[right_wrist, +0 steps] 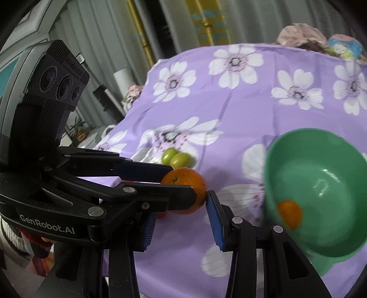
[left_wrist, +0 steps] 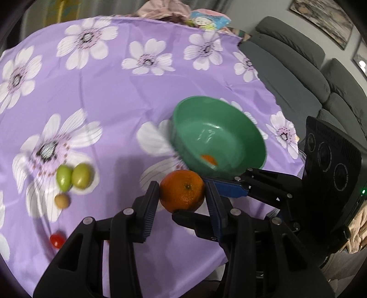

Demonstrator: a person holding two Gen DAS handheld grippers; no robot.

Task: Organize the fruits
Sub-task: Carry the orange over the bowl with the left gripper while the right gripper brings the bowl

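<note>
My left gripper [left_wrist: 182, 194] is shut on a large orange [left_wrist: 182, 193] and holds it above the purple flowered tablecloth [left_wrist: 114, 96], just short of the green bowl [left_wrist: 243, 135]. The bowl holds a small orange fruit [left_wrist: 209, 159]. The same orange [right_wrist: 190, 183] shows in the right wrist view, held by the left gripper [right_wrist: 179, 183] coming in from the left. My right gripper [right_wrist: 181, 220] is open and empty, right beside the held orange and left of the green bowl [right_wrist: 321, 183] with its small orange fruit [right_wrist: 289, 214].
Two green fruits [left_wrist: 74, 176] lie together on the cloth at the left, a small tan fruit [left_wrist: 62, 201] and a red fruit [left_wrist: 56, 240] nearer me. A grey sofa [left_wrist: 309, 75] stands past the table's right edge. Bundled things [left_wrist: 183, 13] lie at the far edge.
</note>
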